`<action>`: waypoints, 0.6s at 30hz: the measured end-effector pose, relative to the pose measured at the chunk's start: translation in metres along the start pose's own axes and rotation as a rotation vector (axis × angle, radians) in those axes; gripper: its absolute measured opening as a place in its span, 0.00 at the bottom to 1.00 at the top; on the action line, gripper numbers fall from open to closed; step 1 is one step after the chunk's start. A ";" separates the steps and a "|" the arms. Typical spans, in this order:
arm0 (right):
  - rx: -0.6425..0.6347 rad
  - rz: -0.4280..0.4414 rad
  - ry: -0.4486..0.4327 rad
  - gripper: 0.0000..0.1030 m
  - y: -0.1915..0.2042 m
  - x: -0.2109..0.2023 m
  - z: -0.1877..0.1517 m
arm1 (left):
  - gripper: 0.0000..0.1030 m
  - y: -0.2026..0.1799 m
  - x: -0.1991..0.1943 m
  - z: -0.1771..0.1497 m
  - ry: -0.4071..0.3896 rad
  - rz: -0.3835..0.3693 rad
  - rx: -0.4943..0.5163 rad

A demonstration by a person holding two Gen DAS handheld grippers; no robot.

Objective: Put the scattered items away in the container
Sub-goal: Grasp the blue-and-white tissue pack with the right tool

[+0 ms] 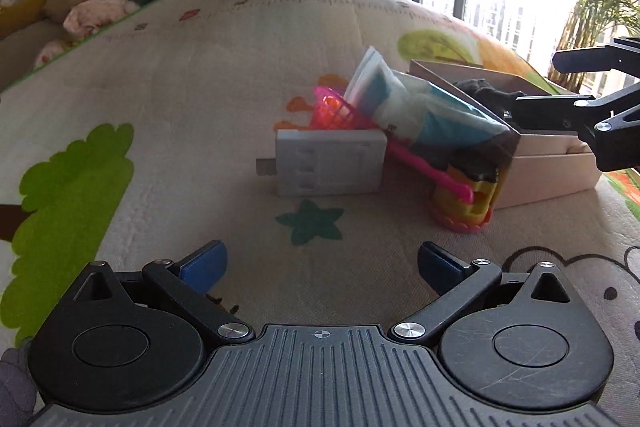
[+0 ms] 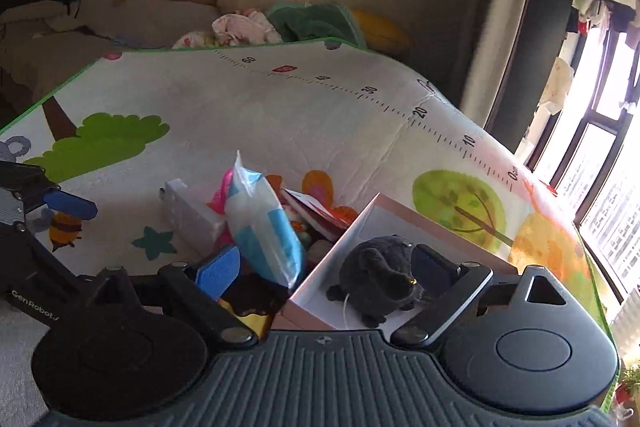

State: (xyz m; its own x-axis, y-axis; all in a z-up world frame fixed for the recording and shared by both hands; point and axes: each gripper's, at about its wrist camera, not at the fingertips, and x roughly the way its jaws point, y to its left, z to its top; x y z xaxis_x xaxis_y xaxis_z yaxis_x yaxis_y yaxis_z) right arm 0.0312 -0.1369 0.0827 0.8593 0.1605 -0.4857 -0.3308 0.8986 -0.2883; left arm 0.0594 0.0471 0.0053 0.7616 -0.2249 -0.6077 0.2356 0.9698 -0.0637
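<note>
**Grippers wide over the play mat**

Left gripper (image 1: 322, 261) hangs spread wide, holding nothing, short of the white block (image 1: 330, 163). Right gripper (image 2: 326, 267), also wide and unladen, straddles the box (image 2: 404, 213) edge; a dark plush toy (image 2: 380, 277) lies inside.

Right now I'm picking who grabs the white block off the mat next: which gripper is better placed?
Left, probably. The left gripper is open and faces the white block across bare mat. The right gripper hangs over the box, by the dark plush.
</note>
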 end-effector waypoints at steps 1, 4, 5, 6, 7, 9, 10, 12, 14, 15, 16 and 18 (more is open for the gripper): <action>-0.005 0.019 0.016 0.76 0.007 0.000 -0.003 | 1.00 0.003 0.000 0.000 0.007 -0.012 -0.016; 0.000 0.007 0.036 0.57 0.021 -0.003 -0.012 | 1.00 0.007 0.001 -0.001 0.011 -0.020 -0.041; 0.020 -0.012 0.026 0.55 0.021 -0.006 -0.017 | 1.00 0.007 0.000 -0.002 0.010 -0.019 -0.041; 0.043 -0.031 0.017 0.55 0.018 -0.007 -0.021 | 1.00 0.006 0.000 -0.002 0.009 -0.019 -0.041; 0.058 -0.045 0.017 0.55 0.014 -0.008 -0.024 | 1.00 0.006 0.001 -0.002 0.009 -0.020 -0.043; 0.099 -0.065 0.039 0.57 -0.005 -0.001 -0.032 | 1.00 0.005 0.001 -0.002 0.010 -0.022 -0.044; 0.128 -0.071 0.046 0.61 -0.015 0.003 -0.035 | 1.00 0.005 0.001 -0.002 0.010 -0.022 -0.043; 0.203 -0.056 0.054 0.77 -0.037 0.010 -0.040 | 1.00 0.004 0.002 -0.002 0.010 -0.022 -0.043; 0.261 0.016 0.072 0.80 -0.054 0.016 -0.043 | 1.00 0.004 0.002 -0.002 0.010 -0.023 -0.044; 0.272 0.046 0.089 0.81 -0.058 0.019 -0.044 | 1.00 0.004 0.002 -0.002 0.011 -0.023 -0.044; 0.271 0.059 0.098 0.81 -0.060 0.019 -0.045 | 1.00 0.003 0.002 -0.002 0.011 -0.022 -0.042; 0.263 0.081 0.110 0.81 -0.060 0.017 -0.045 | 1.00 0.001 0.001 -0.003 0.015 -0.016 -0.032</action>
State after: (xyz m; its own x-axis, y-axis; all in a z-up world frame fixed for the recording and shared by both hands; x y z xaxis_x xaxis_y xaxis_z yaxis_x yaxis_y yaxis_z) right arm 0.0481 -0.2069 0.0545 0.7819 0.2035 -0.5892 -0.2717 0.9620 -0.0282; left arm 0.0592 0.0481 0.0023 0.7486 -0.2391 -0.6184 0.2276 0.9687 -0.0989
